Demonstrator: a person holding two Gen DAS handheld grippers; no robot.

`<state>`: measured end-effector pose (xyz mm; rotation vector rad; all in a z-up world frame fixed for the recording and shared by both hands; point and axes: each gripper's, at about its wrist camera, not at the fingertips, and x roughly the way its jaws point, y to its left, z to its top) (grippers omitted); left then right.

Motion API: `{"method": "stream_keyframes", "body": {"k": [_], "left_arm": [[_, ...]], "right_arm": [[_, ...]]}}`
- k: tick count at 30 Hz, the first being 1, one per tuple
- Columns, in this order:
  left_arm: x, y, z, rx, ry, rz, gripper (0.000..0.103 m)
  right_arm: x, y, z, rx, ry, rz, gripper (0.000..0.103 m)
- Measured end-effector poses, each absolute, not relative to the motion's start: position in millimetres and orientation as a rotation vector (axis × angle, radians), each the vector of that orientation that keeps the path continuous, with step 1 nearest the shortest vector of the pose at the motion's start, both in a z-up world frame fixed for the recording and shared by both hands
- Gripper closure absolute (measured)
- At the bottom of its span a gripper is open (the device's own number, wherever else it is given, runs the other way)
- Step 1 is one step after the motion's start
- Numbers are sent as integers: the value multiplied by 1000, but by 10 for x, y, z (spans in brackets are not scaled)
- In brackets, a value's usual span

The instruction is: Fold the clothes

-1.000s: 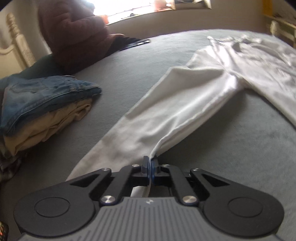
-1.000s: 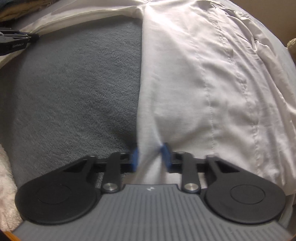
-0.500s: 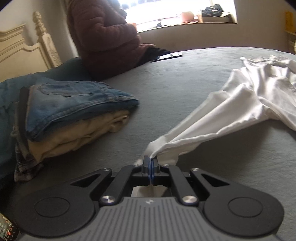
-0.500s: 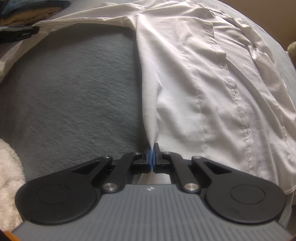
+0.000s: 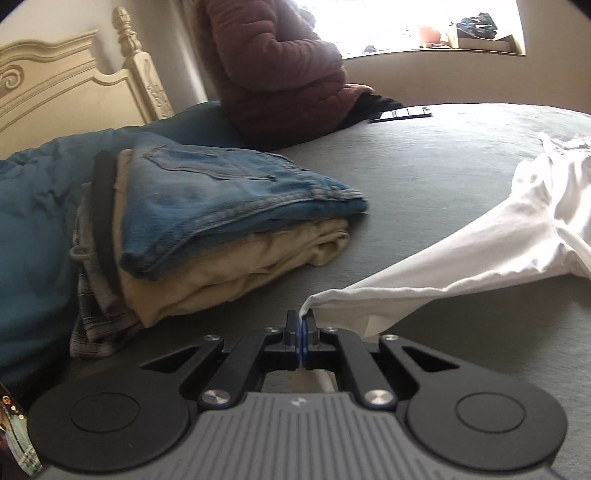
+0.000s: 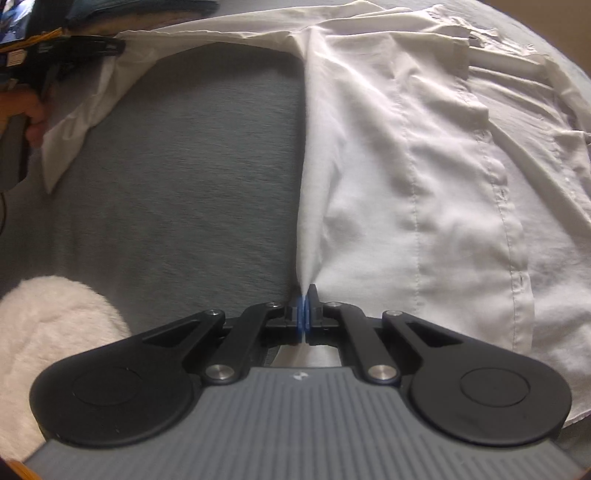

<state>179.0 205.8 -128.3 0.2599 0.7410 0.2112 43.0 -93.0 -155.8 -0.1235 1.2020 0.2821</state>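
Both grippers pinch the white shirt (image 6: pixel 424 177): left gripper (image 5: pixel 302 325) its sleeve cuff, right gripper (image 6: pixel 305 308) its side hem (lifting to fold).

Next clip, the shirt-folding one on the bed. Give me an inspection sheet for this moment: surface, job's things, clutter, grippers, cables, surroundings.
Surface: grey bed cover, bare between sleeve and shirt body.
Job's things: white button-up shirt spread out, its sleeve lifted off the cover; folded stack beside it, jeans on top of beige trousers.
Clutter: phone on the far side of the bed; blue duvet behind the stack; white fluffy fabric at the near edge.
Grippers: left gripper shut on the sleeve end; right gripper shut on the shirt's side edge.
Cables: nothing seen.
Surroundings: person in a maroon padded jacket sitting on the bed, cream carved headboard, bright window.
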Motion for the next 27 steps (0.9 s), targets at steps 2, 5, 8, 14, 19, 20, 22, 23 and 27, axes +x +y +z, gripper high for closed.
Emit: {"method": "stream_keyframes", "body": {"k": [2, 5, 8, 14, 19, 20, 22, 23, 27], "left_arm": [[1794, 2117, -1272, 257, 742, 229, 101], [1803, 2205, -1253, 255, 743, 256, 101], [1804, 2277, -1253, 255, 754, 275, 101], [1522, 2203, -1275, 316, 775, 196, 101], [1153, 2177, -1362, 322, 852, 119, 96], [1102, 2178, -1383, 308, 884, 108, 93], [1010, 2181, -1410, 274, 947, 88, 89], [968, 2178, -1398, 253, 972, 76, 86], [808, 2153, -1251, 143, 1060, 5, 61]], "right_arm": [[454, -940, -1572, -113, 1204, 301, 103], [476, -976, -1599, -100, 1210, 330, 103], [448, -995, -1607, -81, 1215, 347, 103], [348, -1251, -1662, 40, 1232, 402, 100], [304, -1655, -1525, 51, 1203, 554, 57], [330, -1730, -1488, 32, 1199, 582, 56], [436, -1854, -1415, 3, 1203, 638, 54], [505, -1894, -1355, -3, 1209, 657, 54], [922, -1990, -1117, 25, 1216, 717, 54]]}}
